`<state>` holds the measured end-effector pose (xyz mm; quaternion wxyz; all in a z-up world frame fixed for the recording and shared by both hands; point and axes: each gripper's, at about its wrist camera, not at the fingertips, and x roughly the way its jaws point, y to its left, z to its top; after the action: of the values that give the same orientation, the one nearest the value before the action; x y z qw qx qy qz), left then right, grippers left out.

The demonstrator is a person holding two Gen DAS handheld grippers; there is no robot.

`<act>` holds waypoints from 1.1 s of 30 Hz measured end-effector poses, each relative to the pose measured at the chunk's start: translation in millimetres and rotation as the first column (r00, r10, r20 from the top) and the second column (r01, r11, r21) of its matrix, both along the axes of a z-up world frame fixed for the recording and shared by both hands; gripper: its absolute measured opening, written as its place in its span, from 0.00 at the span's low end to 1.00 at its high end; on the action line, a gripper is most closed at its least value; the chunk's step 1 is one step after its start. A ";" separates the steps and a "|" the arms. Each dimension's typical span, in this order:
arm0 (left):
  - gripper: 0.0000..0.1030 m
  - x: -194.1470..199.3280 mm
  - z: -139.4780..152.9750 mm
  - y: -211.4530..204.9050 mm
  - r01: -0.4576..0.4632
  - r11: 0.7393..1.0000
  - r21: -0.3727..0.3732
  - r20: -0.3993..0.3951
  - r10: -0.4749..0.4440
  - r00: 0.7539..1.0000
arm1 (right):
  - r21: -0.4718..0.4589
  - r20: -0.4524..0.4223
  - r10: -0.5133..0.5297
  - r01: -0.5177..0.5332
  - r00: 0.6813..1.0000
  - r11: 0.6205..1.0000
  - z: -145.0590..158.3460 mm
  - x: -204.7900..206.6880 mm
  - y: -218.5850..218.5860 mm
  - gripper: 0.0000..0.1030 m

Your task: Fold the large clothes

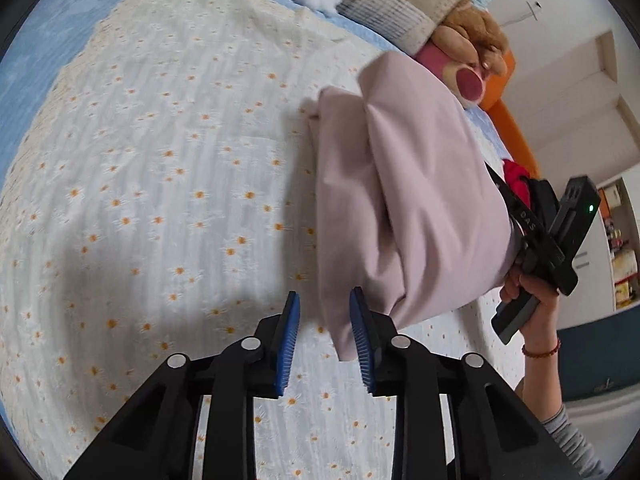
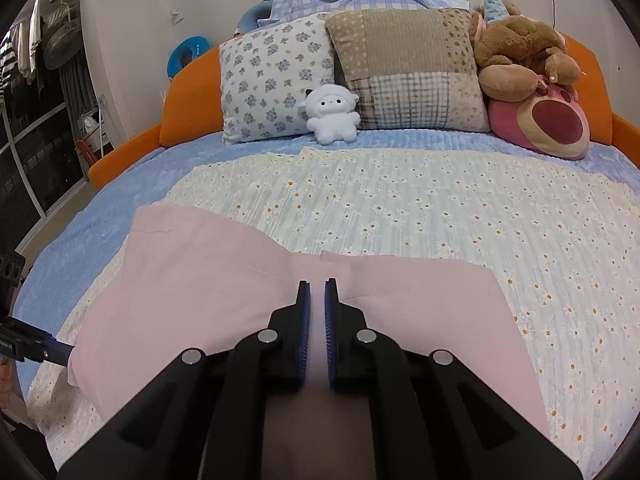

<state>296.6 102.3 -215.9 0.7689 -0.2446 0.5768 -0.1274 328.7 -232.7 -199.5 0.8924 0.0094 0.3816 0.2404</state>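
Right wrist view: right tool [image 2: 318,292] clamped on pink garment [image 2: 200,280], long axis left-right across bed [image 2: 440,208] | left tool [image 1: 325,308] apart, empty

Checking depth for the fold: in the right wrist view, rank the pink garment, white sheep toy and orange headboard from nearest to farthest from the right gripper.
1. pink garment, pinched in the right gripper.
2. white sheep toy, centre, before the pillows.
3. orange headboard, behind everything.
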 end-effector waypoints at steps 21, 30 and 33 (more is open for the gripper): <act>0.17 57.1 -36.9 -34.1 0.125 0.989 -0.081 -0.102 -0.133 0.986 | -0.013 -0.008 0.003 -0.003 1.000 1.000 -3.1 -1.4 0.6 0.07; 0.46 29.8 108.6 -66.5 0.029 0.947 0.320 0.337 -0.142 0.931 | -0.030 -0.014 0.012 -0.013 1.000 0.999 17.6 -4.5 1.5 0.11; 0.48 33.8 113.4 -99.8 0.049 0.927 0.373 0.413 -0.213 0.885 | 0.003 0.002 0.006 -0.006 1.000 1.000 36.7 -14.4 -6.1 0.11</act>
<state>330.4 2.4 -102.5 0.9011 -0.0272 0.4136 -0.1273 314.3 -238.7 -162.8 0.8921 0.0095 0.3804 0.2437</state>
